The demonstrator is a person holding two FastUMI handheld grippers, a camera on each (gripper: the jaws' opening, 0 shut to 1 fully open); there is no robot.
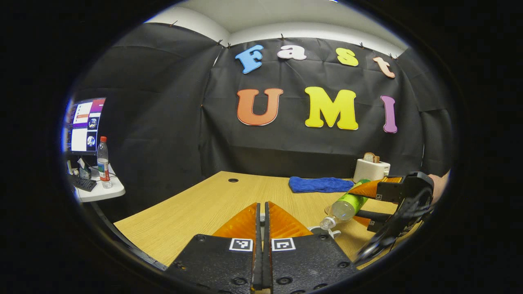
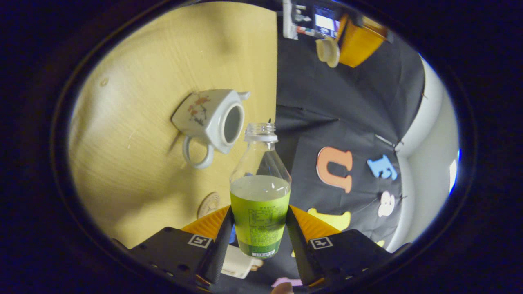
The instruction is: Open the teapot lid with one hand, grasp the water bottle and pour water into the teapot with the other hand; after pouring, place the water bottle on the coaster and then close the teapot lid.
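My right gripper [image 2: 258, 228] is clamped on the water bottle [image 2: 260, 204], both fingers pressing its green label, the bottle tipped with its open neck just beside the teapot [image 2: 210, 120]. The teapot sits lidless on the wooden table [image 2: 135, 73], ahead and left of my fingers, with the coaster [image 2: 209, 204] nearer me. My left gripper [image 1: 262, 220] has its fingers together, raised over the table; I cannot tell whether it is pinching the lid.

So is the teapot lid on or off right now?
Off. In the right gripper view the teapot shows an open, dark round mouth with no lid on it, while the right gripper holds the uncapped water bottle tipped toward it.
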